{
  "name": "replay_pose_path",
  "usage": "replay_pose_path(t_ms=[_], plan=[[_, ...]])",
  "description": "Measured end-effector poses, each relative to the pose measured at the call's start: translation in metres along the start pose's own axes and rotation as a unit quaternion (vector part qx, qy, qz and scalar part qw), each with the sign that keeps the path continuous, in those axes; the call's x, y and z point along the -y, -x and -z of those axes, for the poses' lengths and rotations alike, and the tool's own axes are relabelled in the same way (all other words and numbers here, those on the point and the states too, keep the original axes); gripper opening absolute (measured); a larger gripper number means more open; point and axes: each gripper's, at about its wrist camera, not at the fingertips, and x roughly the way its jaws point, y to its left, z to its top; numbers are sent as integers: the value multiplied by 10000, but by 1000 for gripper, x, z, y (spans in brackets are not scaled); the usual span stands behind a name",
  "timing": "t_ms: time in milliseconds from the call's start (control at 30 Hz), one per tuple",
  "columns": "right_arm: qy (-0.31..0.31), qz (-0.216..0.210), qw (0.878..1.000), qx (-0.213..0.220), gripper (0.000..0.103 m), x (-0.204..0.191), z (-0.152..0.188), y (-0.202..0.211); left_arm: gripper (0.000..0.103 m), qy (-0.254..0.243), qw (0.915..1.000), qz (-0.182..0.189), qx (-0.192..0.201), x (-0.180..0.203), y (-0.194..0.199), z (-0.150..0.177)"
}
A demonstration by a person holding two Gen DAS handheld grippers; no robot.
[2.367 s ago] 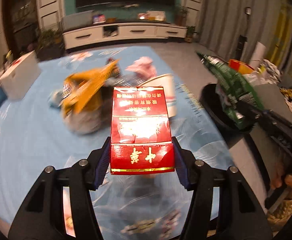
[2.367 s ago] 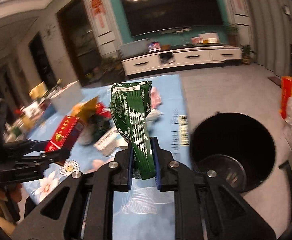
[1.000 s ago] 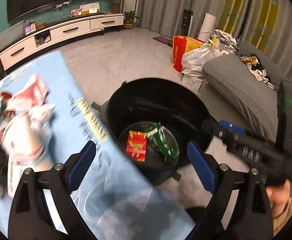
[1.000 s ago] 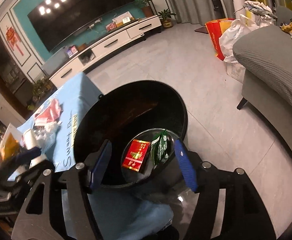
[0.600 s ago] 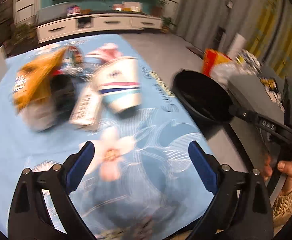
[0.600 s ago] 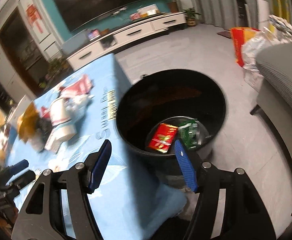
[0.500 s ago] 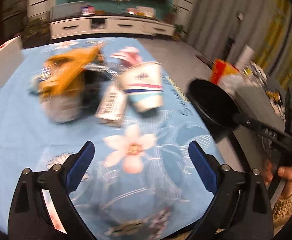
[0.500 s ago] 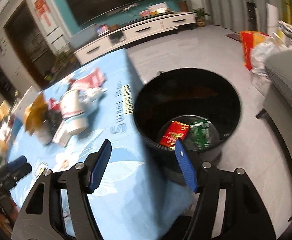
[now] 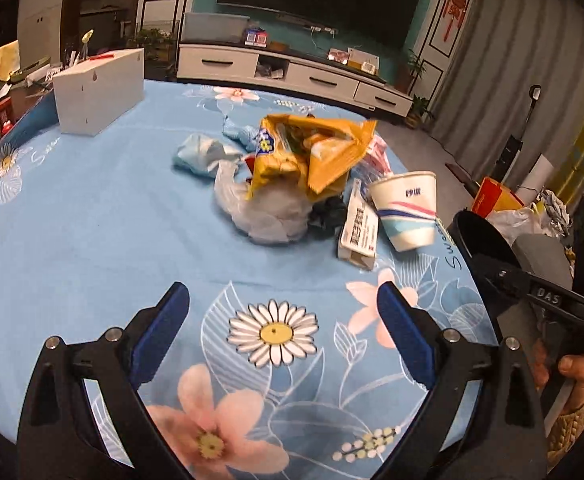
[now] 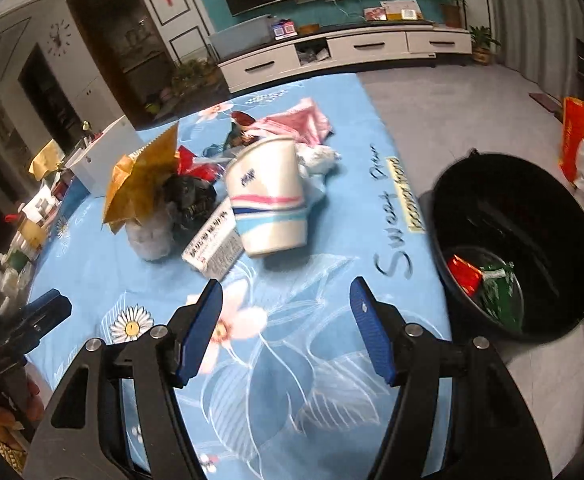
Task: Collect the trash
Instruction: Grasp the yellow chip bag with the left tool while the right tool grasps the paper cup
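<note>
Comparing with 2.4 s ago: the left hand-held gripper (image 9: 283, 300) then clamped a red cigarette pack and the right hand-held gripper (image 10: 286, 294) a green snack bag; now both stand with jaws spread wide and nothing between the blue pads. Red pack (image 10: 463, 276) and green bag (image 10: 496, 292) lie at the bottom of the black bin (image 10: 572, 216), side by side and touching. Since a second ago both cameras have swung off the bin back toward the tabletop (image 9: 92, 220).

Left hand-held gripper: low over the near edge of the blue flowered cloth, above a white daisy print, fingers pointing at the trash pile further across the tabletop. Right hand-held gripper: over the cloth's near right corner, angled toward the same pile, bin just off its right side on the floor.

Trash remaining on the tabletop, clustered:
- paper cup (image 9: 406, 210), on its side
- white printed carton (image 9: 358, 226), touching the cup
- yellow snack wrapper (image 9: 312, 152), atop a clear plastic bag (image 9: 268, 208)
- dark crumpled wrapper (image 9: 326, 210), between bag and carton
- pink wrapper (image 10: 292, 122), behind the cup
- blue crumpled pieces (image 9: 200, 152), left of the pile

White box (image 9: 98, 90) sits well apart, far left.
</note>
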Motion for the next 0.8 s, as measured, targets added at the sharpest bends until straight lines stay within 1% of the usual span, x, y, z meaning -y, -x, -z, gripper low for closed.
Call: replay_pose_path(t_ms=[200, 300, 500, 600, 667, 700, 733, 767, 800], plan=[[191, 116, 9996, 158, 65, -6, -22, -17, 95, -236, 9992, 3, 312, 12, -13, -32], [257, 134, 9993, 253, 65, -5, -34, -27, 95, -511, 9976, -137, 449, 26, -29, -54], [356, 120, 9990, 248, 65, -3, -53, -51, 94, -866, 9940, -447, 488, 45, -60, -80], [378, 65, 9991, 203, 65, 0, -62, -65, 82, -948, 9934, -515, 377, 49, -73, -84], [357, -53, 9992, 170, 65, 2, -65, -72, 70, -984, 9933, -512, 319, 47, -79, -84], [355, -157, 9991, 147, 65, 2, -67, -76, 67, -992, 9933, -509, 303, 47, -81, -85], [350, -228, 9991, 119, 65, 2, -68, -78, 59, -995, 9933, -505, 294, 48, -81, -82], [345, -253, 9990, 109, 63, 1, -67, -79, 49, -995, 9935, -477, 288, 48, -81, -82], [348, -277, 9990, 99, 57, 1, -68, -80, 45, -993, 9936, -459, 286, 47, -80, -81]])
